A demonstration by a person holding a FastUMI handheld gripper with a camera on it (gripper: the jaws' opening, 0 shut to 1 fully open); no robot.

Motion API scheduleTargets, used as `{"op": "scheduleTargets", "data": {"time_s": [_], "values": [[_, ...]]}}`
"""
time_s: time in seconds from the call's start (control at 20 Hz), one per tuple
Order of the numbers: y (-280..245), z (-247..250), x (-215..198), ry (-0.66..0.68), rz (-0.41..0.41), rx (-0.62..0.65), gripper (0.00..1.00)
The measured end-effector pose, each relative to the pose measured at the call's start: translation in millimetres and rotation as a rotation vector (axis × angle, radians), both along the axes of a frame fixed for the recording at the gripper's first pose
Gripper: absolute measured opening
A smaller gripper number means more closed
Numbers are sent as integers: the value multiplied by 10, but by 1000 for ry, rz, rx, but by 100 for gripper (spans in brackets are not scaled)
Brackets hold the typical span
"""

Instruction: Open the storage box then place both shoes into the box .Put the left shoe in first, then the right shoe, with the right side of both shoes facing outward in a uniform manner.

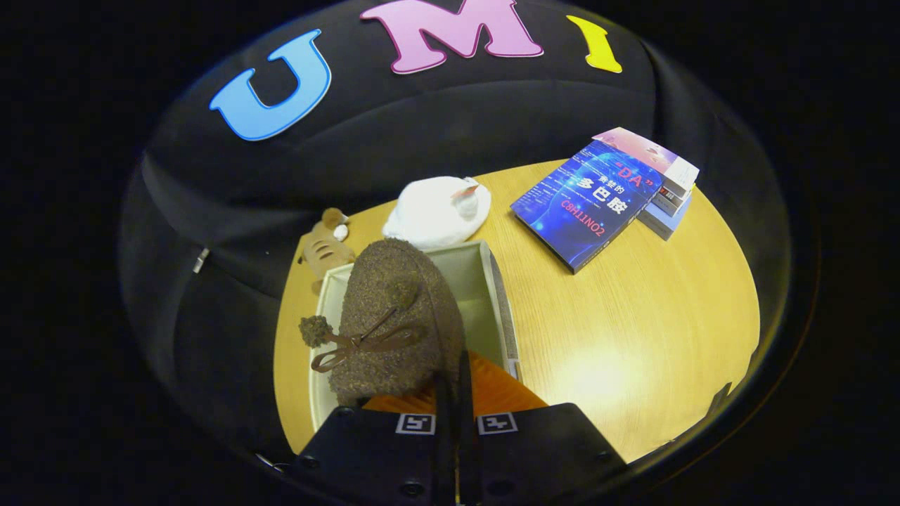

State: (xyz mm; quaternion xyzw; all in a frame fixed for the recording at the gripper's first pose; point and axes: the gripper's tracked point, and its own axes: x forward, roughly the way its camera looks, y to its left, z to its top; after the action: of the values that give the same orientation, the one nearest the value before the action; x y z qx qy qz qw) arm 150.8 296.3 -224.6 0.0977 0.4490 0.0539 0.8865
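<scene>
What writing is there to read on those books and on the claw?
"DA": blue book, cover.
"多巴胺": same cover.
"C8H11NO2": same cover.
Stacked books: print too small to read.
Claw, shut on the brown shoe: square patterned markers, no words.

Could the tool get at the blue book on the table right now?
Probably not yet. The tool is shut on the brown fuzzy shoe, held over the open storage box. The blue book lies beyond on bare table, unobstructed, but the shoe must go first.
</scene>
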Motion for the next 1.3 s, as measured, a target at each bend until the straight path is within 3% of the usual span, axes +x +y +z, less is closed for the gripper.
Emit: {"op": "scheduleTargets", "data": {"time_s": [0.3,0.65,0.8,1.0,1.05,1.3], "values": [[52,-234,33,-12,-36,-120,12],[130,-279,-207,4,-44,-110,22],[250,-157,-266,-27,20,-75,43],[186,239,-371,-134,81,-64,90],[138,342,-381,-176,98,-77,97],[-323,983,-452,-338,98,-104,99]]}}
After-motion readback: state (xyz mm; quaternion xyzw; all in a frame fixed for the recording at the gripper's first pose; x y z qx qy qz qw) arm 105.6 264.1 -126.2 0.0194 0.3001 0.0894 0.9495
